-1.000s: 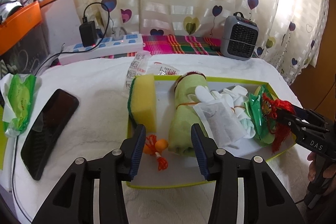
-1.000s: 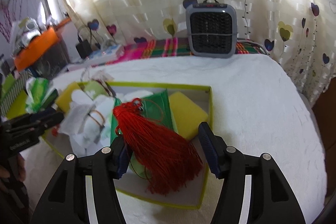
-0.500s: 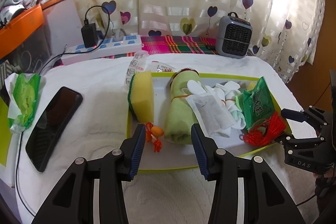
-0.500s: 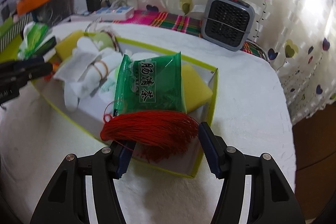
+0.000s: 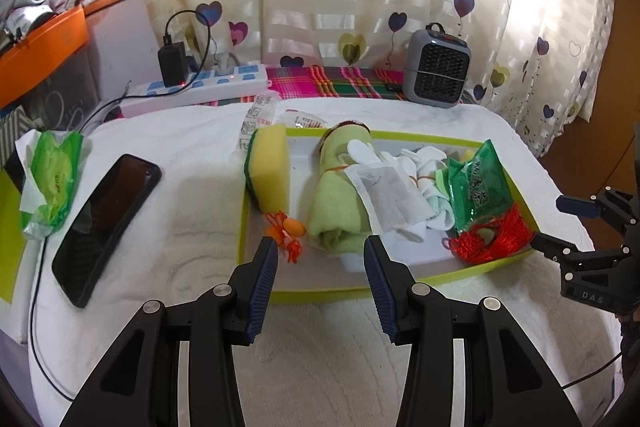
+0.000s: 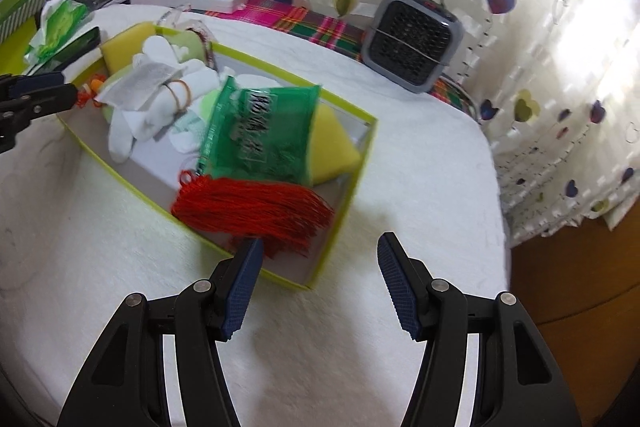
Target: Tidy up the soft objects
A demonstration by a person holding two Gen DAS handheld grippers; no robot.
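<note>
So my right gripper (image 6: 318,281) is released, nothing between the jaws. The red tassel (image 6: 256,211) lies in the near right corner of the green tray (image 6: 362,155), just ahead of my left finger, below the green packet (image 6: 260,131). Left gripper (image 5: 320,285) hangs open too, off the tray's near edge by the green towel roll (image 5: 340,211).

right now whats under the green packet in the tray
The green packet leans on a yellow sponge at its far end, with the red tassel along its near edge. White gloves lie beside it. Whatever lies directly under its middle is covered.
</note>
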